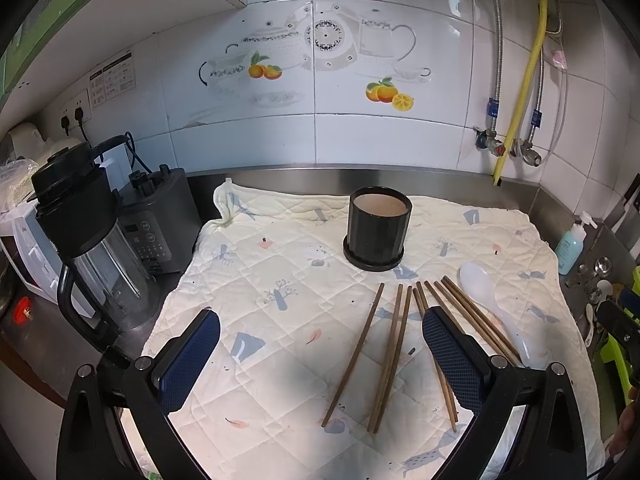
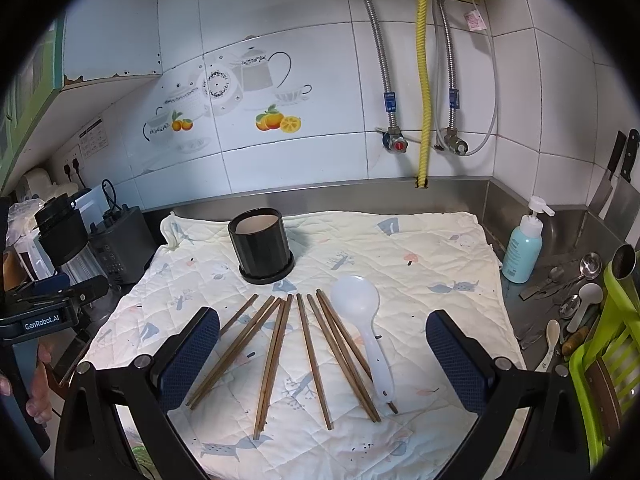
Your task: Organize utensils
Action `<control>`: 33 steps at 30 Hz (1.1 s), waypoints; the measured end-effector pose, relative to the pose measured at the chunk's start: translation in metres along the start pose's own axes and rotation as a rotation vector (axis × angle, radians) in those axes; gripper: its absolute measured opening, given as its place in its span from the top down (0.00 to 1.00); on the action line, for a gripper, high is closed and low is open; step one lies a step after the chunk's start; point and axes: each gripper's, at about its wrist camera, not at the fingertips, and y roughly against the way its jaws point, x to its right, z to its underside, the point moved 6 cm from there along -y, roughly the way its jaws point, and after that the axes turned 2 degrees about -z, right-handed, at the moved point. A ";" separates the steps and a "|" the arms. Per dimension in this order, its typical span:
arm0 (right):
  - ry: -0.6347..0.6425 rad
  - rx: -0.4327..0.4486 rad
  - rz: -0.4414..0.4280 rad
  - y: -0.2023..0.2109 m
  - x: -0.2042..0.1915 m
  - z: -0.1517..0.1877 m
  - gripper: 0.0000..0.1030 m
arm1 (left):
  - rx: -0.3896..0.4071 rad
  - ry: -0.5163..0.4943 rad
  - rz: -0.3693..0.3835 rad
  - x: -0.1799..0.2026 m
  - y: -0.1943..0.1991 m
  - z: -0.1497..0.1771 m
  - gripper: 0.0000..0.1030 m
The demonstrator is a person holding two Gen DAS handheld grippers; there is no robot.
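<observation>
Left gripper labelled "GenRobot.AI", jaws wide, empty; right gripper likewise, above chopsticks.

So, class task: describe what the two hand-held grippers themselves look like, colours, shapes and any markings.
Each hand-held gripper, left and right, has a black angular frame with silver round bolts and two flat fingers faced with dark blue, dimpled pads. Seen from the right wrist view, the left one's black body carries a white "GenRobot.AI" label. No cables or sleeves show.
</observation>
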 end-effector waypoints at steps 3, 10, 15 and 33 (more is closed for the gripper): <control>-0.001 0.003 -0.001 0.001 -0.001 0.000 0.00 | 0.005 -0.001 -0.001 0.001 0.002 0.002 0.00; -0.003 0.004 -0.005 0.000 -0.002 -0.001 0.00 | 0.010 -0.006 -0.016 0.001 0.003 0.001 0.00; 0.000 0.001 -0.007 -0.001 -0.004 0.000 0.00 | 0.007 -0.003 -0.017 -0.001 0.002 0.001 0.00; -0.004 -0.001 -0.011 -0.005 -0.005 0.002 0.00 | 0.006 0.012 -0.019 -0.008 -0.004 -0.001 0.00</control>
